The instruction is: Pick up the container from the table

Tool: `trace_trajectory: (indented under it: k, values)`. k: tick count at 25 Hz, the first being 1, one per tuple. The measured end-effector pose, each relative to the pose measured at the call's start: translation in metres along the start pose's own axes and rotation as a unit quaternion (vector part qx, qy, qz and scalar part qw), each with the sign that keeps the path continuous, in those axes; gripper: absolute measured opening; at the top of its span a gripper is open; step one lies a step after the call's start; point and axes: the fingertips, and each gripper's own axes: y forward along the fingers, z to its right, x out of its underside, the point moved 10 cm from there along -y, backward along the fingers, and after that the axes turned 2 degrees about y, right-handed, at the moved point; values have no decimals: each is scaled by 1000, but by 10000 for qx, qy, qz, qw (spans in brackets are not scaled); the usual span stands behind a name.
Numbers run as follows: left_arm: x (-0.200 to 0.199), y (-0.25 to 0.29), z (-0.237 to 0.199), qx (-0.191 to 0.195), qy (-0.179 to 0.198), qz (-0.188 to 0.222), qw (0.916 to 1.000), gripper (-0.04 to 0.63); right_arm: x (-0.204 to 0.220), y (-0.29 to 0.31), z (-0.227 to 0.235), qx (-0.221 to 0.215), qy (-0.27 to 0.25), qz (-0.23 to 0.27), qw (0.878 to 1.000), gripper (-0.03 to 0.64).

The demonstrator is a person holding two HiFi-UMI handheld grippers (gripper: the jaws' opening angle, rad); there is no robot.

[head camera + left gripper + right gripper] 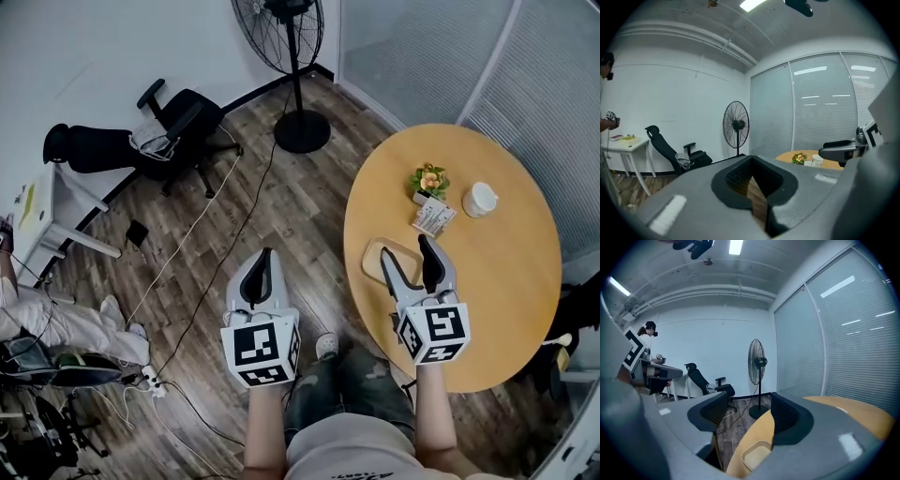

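The container (373, 261) is a shallow tan tray lying at the left edge of the round wooden table (506, 281). My right gripper (405, 248) hovers just above it, open, with its fingers spread over the tray and nothing held. In the right gripper view the container (757, 453) shows low between the open jaws of that gripper (747, 411). My left gripper (263, 267) hangs over the floor to the left of the table, with its jaws shut and empty. The left gripper view shows its pads (751, 176) meeting.
On the table's far side stand a small flower pot (428, 181), a white cup (480, 199) and a printed card (433, 217). A standing fan (291, 37), a black office chair (173, 122), a white desk (47, 211) and floor cables (202, 253) lie to the left.
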Motion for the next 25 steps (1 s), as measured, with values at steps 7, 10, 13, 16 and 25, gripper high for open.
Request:
trace_trajectory:
  k: [7,10,13,16,25]
  values:
    - [13,7,-1,-54,-119,-333,9994,2,11,9,7,-93,-97,-432,9990,304]
    - [22,10,2,-96,-160,-495,9986,2,19,14,12,-180,-172,-631,9977,307]
    - [34,12,7,-126,-217,-719,9971,2,33,16,17,-258,-246,-923,9951,311]
    - [46,14,11,-134,-275,-899,9955,2,47,19,20,-298,-448,-1206,9912,314]
    - [87,20,24,-25,-461,-1369,9895,2,95,25,28,-488,-671,-1938,9775,325]
